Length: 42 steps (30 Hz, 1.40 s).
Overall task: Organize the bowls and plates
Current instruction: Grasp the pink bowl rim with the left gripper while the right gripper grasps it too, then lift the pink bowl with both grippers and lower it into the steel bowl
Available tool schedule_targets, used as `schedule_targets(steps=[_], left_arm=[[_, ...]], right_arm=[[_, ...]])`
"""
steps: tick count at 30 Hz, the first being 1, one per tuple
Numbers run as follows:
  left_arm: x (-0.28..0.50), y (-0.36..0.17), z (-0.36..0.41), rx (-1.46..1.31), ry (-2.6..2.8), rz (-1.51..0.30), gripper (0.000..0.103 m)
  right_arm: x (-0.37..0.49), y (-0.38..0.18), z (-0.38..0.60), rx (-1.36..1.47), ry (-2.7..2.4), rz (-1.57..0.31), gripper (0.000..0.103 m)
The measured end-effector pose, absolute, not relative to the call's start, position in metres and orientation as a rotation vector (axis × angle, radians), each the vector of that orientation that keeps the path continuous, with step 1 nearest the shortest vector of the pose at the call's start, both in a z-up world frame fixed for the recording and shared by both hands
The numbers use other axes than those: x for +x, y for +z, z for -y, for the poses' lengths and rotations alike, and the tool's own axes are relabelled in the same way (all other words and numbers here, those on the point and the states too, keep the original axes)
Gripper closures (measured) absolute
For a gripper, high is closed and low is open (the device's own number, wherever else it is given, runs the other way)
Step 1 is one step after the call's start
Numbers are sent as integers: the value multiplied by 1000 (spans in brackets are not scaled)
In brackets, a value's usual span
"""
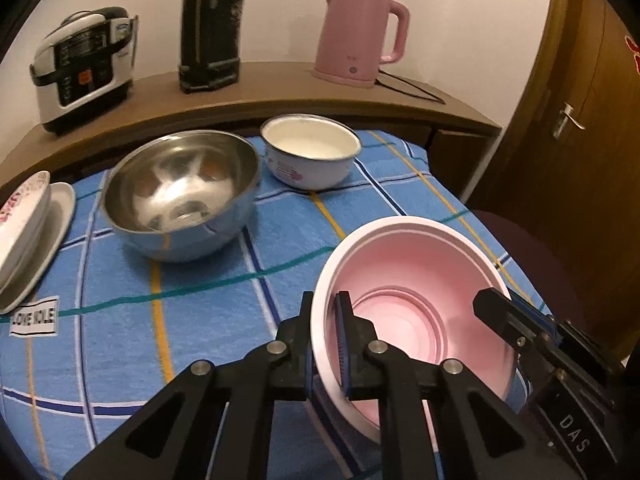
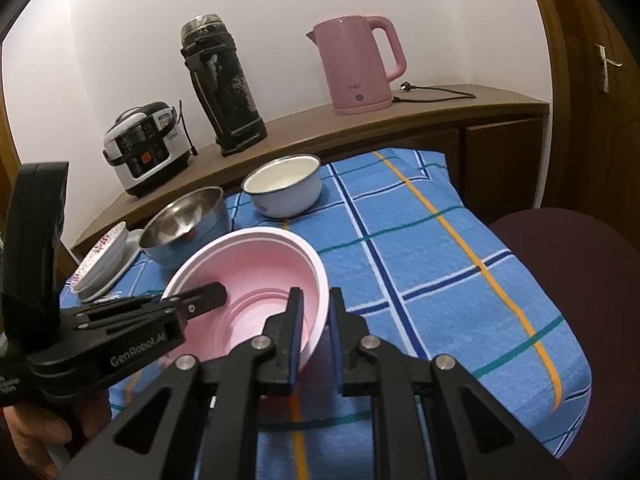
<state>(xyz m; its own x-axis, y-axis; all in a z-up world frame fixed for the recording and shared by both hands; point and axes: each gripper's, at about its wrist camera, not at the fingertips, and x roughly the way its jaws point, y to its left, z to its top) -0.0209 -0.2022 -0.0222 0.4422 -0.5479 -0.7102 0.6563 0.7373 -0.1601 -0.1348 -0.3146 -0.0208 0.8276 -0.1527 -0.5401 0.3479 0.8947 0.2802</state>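
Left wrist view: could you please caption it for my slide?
Both tools, left and right, clamp opposite rims of the pink bowl on the blue checked cloth.

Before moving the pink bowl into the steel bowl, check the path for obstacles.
Nothing visible blocks it: only bare tablecloth lies between the pink bowl and the steel bowl. Both grippers, left and right, grip its rim.

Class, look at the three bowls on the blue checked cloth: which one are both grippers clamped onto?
The pink bowl, nearest the cameras. The left gripper and right gripper each pinch its rim; the steel bowl and white enamel bowl stand untouched.
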Motion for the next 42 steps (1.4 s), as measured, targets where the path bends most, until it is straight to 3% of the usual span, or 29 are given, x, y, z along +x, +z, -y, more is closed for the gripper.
schedule_targets(steps=[25, 42], left_arm=[[48, 29, 151, 65, -581, -678, 91], [126, 12, 147, 45, -529, -715, 91]], right_arm=[[-42, 41, 276, 310, -146, -433, 91], [42, 31, 272, 314, -138, -477, 91]])
